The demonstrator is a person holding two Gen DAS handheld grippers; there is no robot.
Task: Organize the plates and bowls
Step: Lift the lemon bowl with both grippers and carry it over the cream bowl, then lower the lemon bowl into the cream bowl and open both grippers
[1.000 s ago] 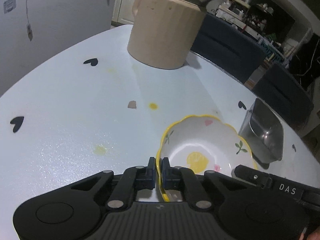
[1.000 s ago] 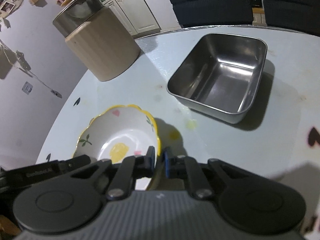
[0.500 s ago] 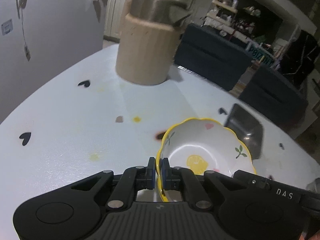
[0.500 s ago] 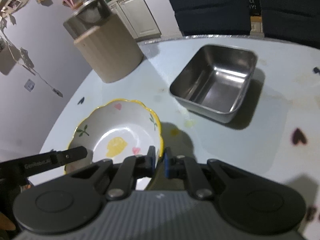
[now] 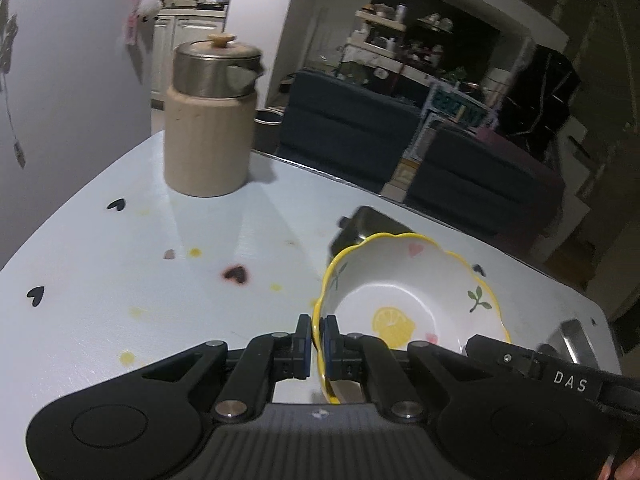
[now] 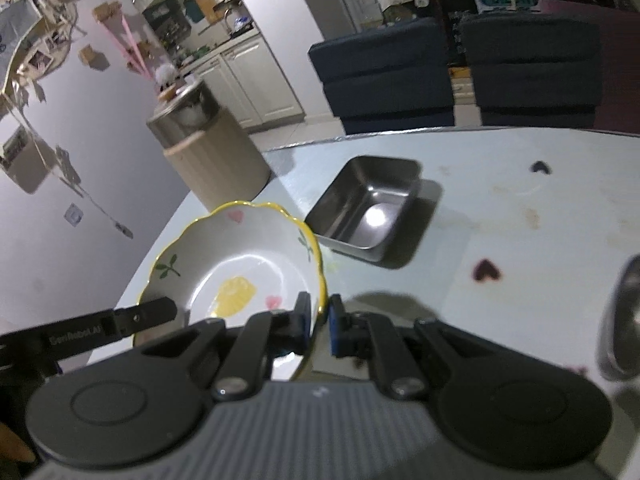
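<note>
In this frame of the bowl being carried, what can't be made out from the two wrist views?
- Underside of the yellow-rimmed bowl: hidden by its own wall in both views.
- Square steel pan: in the left wrist view mostly behind the bowl; seen whole in the right wrist view.
- Shiny metal object: cut off by the right edge of the right wrist view and blurred, so unidentifiable.
- Contents of the lidded beige canister: closed, not visible.

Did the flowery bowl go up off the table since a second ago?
Yes. The bowl rose and now overlaps the steel tray, which stayed on the table.
</note>
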